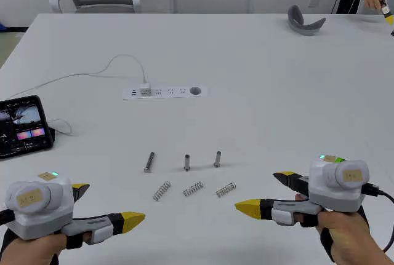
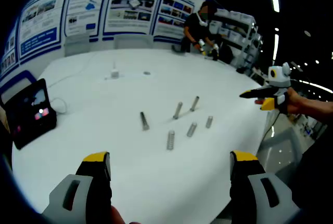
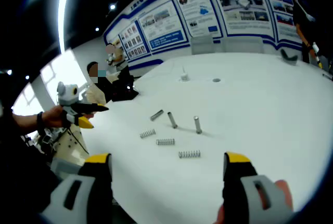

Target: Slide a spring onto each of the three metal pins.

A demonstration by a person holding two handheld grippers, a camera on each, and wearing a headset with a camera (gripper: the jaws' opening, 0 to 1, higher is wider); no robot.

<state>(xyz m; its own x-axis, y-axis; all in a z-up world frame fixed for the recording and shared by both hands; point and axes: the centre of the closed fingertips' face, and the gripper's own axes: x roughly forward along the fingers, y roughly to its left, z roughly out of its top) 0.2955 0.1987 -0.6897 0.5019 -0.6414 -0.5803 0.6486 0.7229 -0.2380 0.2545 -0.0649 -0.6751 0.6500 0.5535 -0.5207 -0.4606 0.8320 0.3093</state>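
1. White table [image 1: 277, 80] was under everything, with both hand-held grippers hovering low over its near edge.
2. So the left gripper [image 1: 111, 203] had its yellow-tipped jaws spread wide, with nothing between them. Same story for the right gripper [image 1: 265, 192]: jaws apart, empty.
3. Three metal pins [image 1: 187, 162] sat in a row out ahead of the grippers, roughly midway between the two. The middle one and the one on the right gripper's side stood upright. The one nearest the left gripper looked tipped over, though I couldn't say for sure.
4. Three springs [image 1: 193, 189] lay flat in their own row just on the gripper side of the pins, one in front of each pin and not touching them. No spring was on a pin yet.
5. In the left gripper view, the springs and pins were straight out past the jaws. The right gripper was off to the side, well apart from the parts.
6. Farther out beyond the pins was a white power strip [image 1: 163, 91], and a tablet [image 1: 21, 126] lay out past the left gripper.
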